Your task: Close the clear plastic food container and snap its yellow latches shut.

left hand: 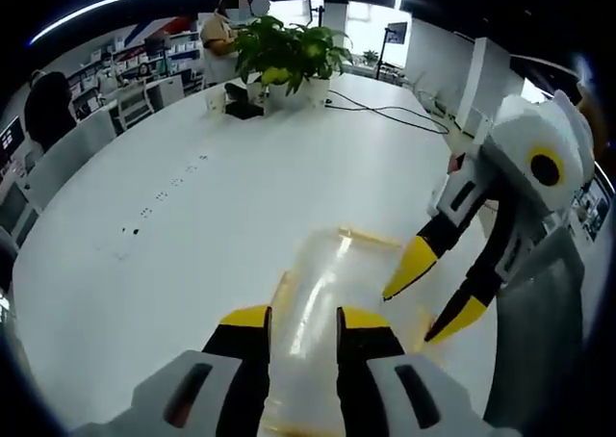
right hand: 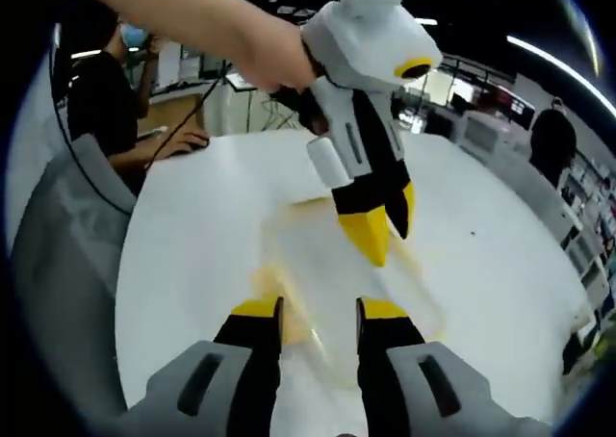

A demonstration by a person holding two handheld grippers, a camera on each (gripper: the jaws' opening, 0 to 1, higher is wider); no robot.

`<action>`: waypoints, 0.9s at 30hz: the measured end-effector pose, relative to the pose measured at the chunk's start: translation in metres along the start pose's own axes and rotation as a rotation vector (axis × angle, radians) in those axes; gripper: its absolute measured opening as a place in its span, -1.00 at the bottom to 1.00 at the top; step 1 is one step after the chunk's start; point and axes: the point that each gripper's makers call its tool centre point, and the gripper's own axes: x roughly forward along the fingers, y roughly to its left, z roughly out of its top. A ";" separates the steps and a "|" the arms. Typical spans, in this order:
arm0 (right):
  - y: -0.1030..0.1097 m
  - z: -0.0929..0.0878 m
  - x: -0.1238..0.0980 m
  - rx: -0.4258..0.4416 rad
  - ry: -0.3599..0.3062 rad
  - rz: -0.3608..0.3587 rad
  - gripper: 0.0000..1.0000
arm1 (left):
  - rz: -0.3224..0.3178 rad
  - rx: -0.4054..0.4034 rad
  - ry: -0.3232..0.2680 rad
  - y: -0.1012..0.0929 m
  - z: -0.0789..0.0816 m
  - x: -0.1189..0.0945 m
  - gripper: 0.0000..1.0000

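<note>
The right claw [right hand: 320, 314] rises from the bottom of the frame, its two yellow-tipped jaws a little apart. Between and beyond them the clear container [right hand: 332, 264] lies on the white surface [right hand: 192, 254], with blurry yellow bits at its edges. The left claw [right hand: 380, 220] comes down from the top, tips on the container. A person [right hand: 106, 100] sits at upper left.

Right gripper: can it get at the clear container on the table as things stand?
Probably yes. The right gripper hangs open just beside the container, nothing between them, though the left gripper already straddles its near end.
</note>
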 end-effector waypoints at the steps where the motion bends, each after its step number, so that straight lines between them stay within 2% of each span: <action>1: 0.000 -0.001 0.000 -0.021 0.006 -0.004 -0.46 | -0.002 0.003 0.003 0.000 0.000 0.000 -0.61; 4: 0.003 -0.003 0.002 -0.072 0.018 -0.011 -0.45 | -0.005 0.014 0.013 0.002 0.000 0.001 -0.61; 7: 0.004 -0.005 0.004 -0.170 0.037 -0.034 -0.45 | -0.012 0.023 0.025 0.003 0.000 0.002 -0.61; 14: 0.009 -0.003 0.006 -0.297 0.040 -0.061 -0.50 | -0.037 0.048 0.055 0.003 -0.002 0.005 -0.60; 23: 0.011 -0.006 0.011 -0.378 0.059 -0.063 -0.50 | -0.055 0.059 0.071 0.003 0.001 0.011 -0.59; 27: 0.010 -0.006 0.011 -0.385 0.061 -0.061 -0.49 | -0.075 0.051 0.078 0.005 0.002 0.013 -0.57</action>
